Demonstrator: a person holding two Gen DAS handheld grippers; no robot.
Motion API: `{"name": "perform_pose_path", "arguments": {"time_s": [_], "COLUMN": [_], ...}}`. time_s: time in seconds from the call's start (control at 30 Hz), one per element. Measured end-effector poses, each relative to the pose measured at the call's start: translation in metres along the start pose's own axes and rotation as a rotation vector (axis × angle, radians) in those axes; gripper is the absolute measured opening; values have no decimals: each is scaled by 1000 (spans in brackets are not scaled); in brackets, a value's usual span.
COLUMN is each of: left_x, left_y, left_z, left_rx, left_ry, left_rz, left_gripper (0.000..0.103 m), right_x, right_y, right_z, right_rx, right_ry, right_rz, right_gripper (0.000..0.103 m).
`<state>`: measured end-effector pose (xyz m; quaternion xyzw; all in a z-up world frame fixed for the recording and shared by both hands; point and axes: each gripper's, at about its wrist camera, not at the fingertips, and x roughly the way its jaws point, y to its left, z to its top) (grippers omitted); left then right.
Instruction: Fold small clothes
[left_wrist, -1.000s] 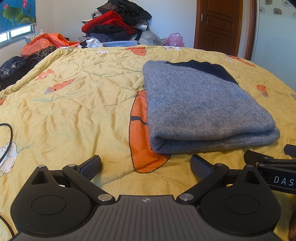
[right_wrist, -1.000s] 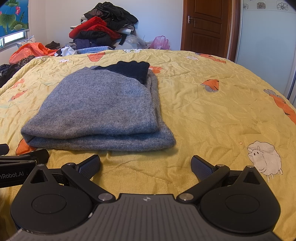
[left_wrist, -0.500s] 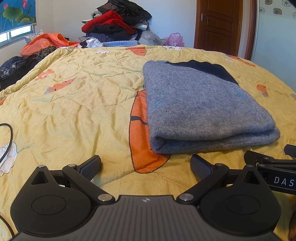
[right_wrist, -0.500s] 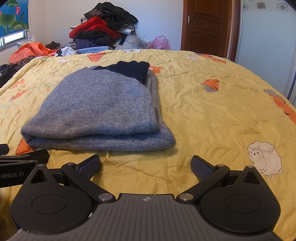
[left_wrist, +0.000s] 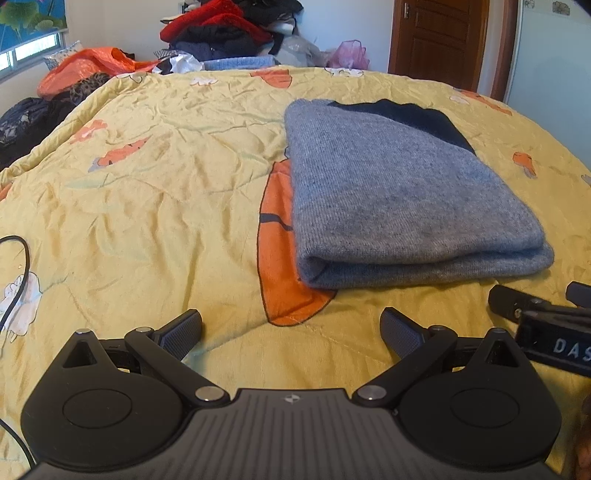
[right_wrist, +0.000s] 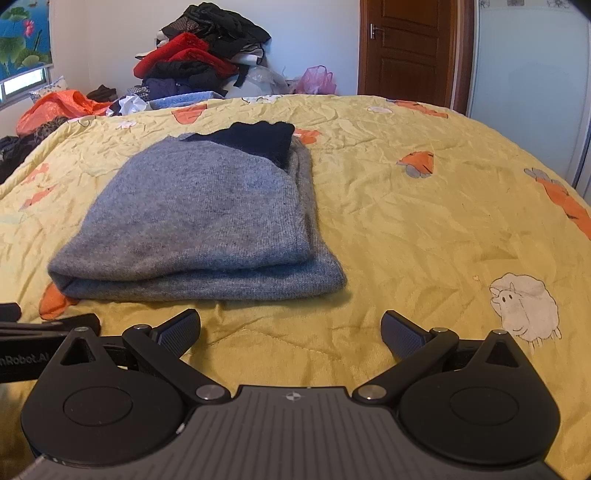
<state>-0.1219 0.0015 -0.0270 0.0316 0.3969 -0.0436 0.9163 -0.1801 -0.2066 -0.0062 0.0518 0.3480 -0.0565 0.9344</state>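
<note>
Bright, even daylight comes from the window (left_wrist: 26, 55) at far left; shadows are soft, focus sharp, edges bowed by fisheye.

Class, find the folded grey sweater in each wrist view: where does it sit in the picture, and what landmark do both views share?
Left wrist: folded grey sweater lies right of centre on the yellow quilt.
Right wrist: the sweater lies left of centre.
Shared landmark: the brown wooden door behind the bed.

Bare quilt (left_wrist: 155, 206) lies open toward the bed's left and right edges, with only the folded grey sweater (left_wrist: 399, 195) mid-bed and heaped clothes (right_wrist: 207, 62) beyond the far edge in the way.
</note>
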Motion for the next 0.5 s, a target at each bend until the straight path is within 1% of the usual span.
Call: {"name": "perform_pose_path", "arguments": {"time_s": [0.1,0.3,0.37,0.4,0.47,0.5], "left_x": [-5,-36,-54,-63,-81,-85], "left_y": [0,4,7,7,7,9], "left_z": [1,5,8,9,11,13], "left_rx": [8,-16,-16,-8,16,23], "left_ry": [3,-97,-132,-154,-209,-213], "left_rz": [2,44,-12,-28,-19,-42], "left_gripper": [103,103,103,103,103,103], "right_x": [-9,-22,-21,-20,-18,-17], "right_y": [-3,-13,-15,-16,-20,-22], "right_z": [7,19,20,21,22,23], "right_rx": [19,52,56,58,69,75], "right_ry": [-11,-35,-33,-32,-31,-28], "right_rz": [18,42,34,30,26,28], "right_gripper": [103,103,103,103,103,103]}}
